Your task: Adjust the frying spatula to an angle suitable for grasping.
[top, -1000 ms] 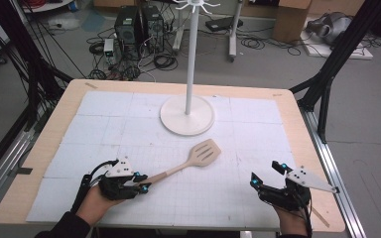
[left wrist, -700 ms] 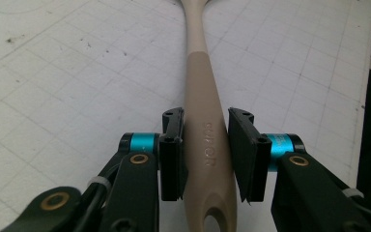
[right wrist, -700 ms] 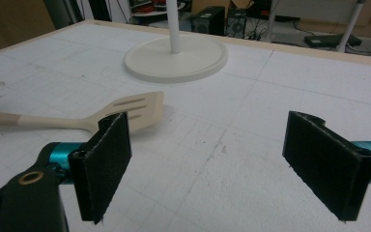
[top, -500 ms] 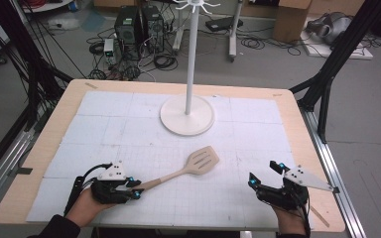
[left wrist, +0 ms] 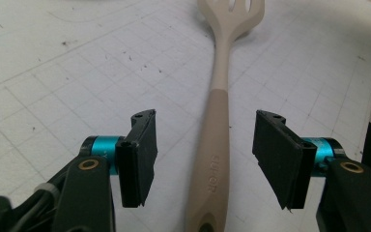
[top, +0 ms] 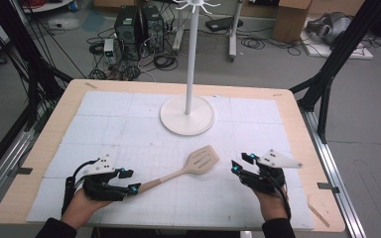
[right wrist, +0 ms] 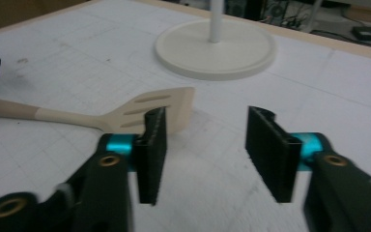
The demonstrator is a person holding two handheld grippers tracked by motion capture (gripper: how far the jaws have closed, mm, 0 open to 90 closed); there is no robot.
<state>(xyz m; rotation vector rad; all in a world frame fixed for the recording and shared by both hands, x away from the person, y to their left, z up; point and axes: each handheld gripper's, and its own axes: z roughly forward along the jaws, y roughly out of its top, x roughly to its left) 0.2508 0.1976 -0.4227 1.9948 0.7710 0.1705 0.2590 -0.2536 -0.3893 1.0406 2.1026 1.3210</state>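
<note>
A beige slotted spatula (top: 188, 171) lies flat on the white gridded mat, its head toward the stand. My left gripper (top: 130, 180) is at its handle end. In the left gripper view the handle (left wrist: 220, 121) runs between the jaws of that gripper (left wrist: 204, 145), whose pads stand clear of it on both sides; these jaws have just been opening. My right gripper (top: 242, 163) sits low on the mat just right of the spatula's head (right wrist: 145, 111). The right gripper (right wrist: 203, 140) is open with nothing between its jaws, which have just been closing.
A white stand with a round base (top: 187, 115) and a tall pole rises behind the spatula, also in the right gripper view (right wrist: 215, 46). The mat lies on a wooden table (top: 64, 106). Computers and cables sit on the floor beyond the far edge.
My left gripper has let go of the spatula's handle and its jaws now stand apart. My right gripper has slid left toward the spatula's head, with its jaws narrower.
</note>
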